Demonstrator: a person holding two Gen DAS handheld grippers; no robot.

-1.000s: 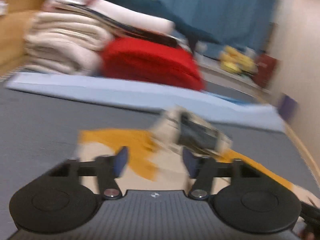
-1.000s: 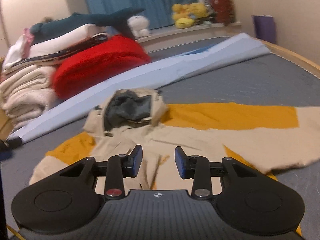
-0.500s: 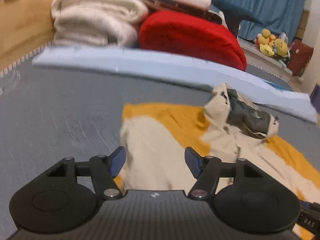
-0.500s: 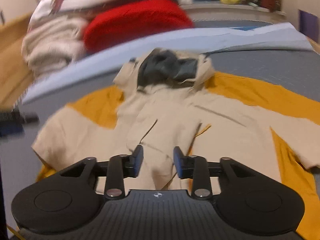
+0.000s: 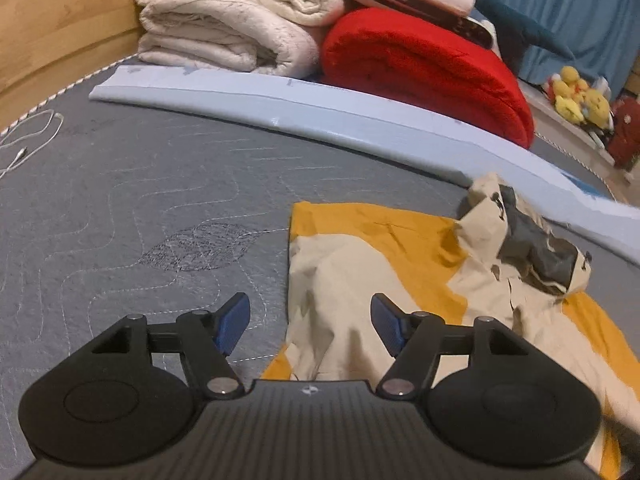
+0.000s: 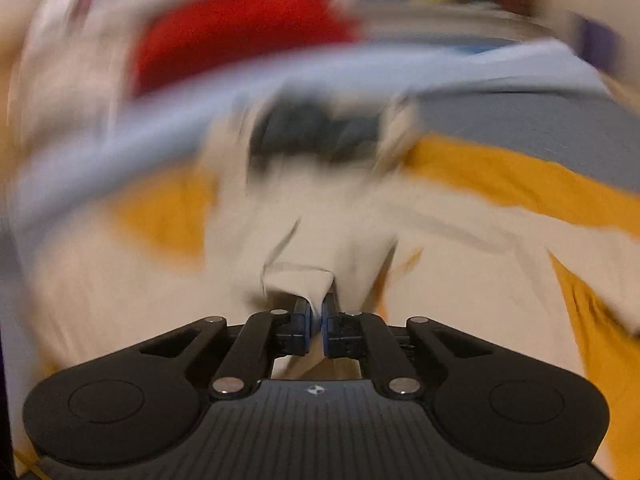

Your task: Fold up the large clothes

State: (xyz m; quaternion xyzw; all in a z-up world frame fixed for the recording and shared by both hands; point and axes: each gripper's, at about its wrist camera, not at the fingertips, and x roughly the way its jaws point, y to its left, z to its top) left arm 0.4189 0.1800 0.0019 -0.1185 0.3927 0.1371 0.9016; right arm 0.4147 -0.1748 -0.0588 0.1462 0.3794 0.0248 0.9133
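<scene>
The hooded jacket (image 5: 360, 272), cream with mustard-yellow panels and a dark grey lining in its hood, lies spread and rumpled on the grey quilted mattress (image 5: 140, 208). Nearest, the right gripper (image 6: 316, 322) has its blue-padded fingers pressed together on a pinched fold of the cream cloth near the jacket's middle; that view is badly blurred. The left gripper (image 5: 310, 326) hovers over the jacket's left edge, its fingers spread wide and holding nothing, one blue pad (image 5: 234, 322) over bare mattress and the other over cloth. Beyond the hood runs a long pale blue foam strip (image 5: 320, 116). Behind it sit a rolled, fuzzy red blanket (image 5: 424, 68) and a stack of folded cream blankets (image 5: 228, 20), thick and plush.
</scene>
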